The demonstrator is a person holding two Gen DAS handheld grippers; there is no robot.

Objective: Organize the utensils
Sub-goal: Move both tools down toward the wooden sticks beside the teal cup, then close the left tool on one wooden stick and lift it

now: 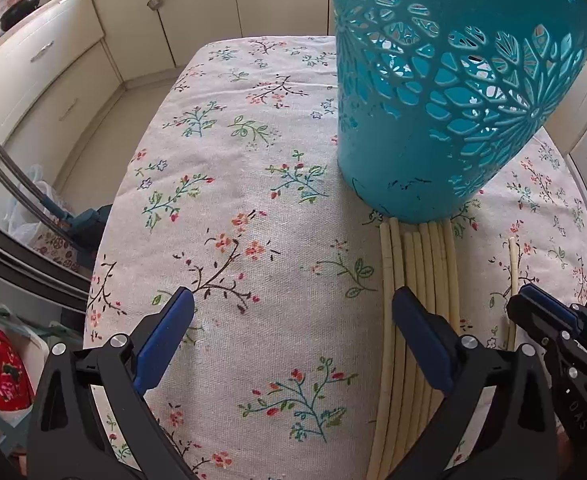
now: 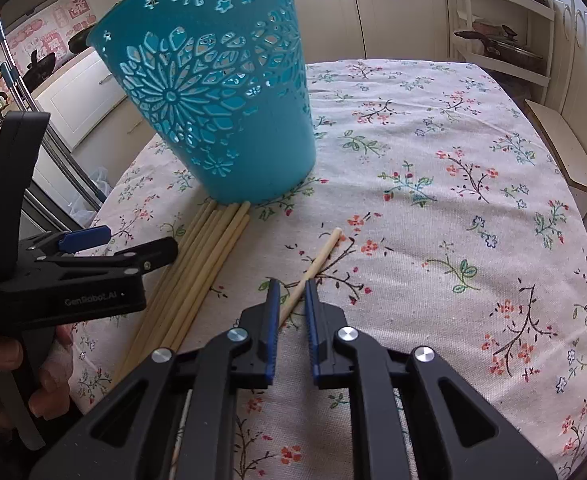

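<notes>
Right tongs [image 2: 292,285] straddle the lone chopstick [image 2: 320,258], not quite pinching; left tongs [image 1: 293,304] spread. Light, stiff, slippery: grip mid-shaft.

"GenRobot.AI" in pale lettering on the left gripper [image 2: 93,246] body.

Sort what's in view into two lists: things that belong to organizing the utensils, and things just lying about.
Belongs to the job:
- bundle of chopsticks
- single chopstick, between the right gripper fingers
- teal basket
- left gripper

Just lying about:
- frying pan on the counter
- floral tablecloth
</notes>
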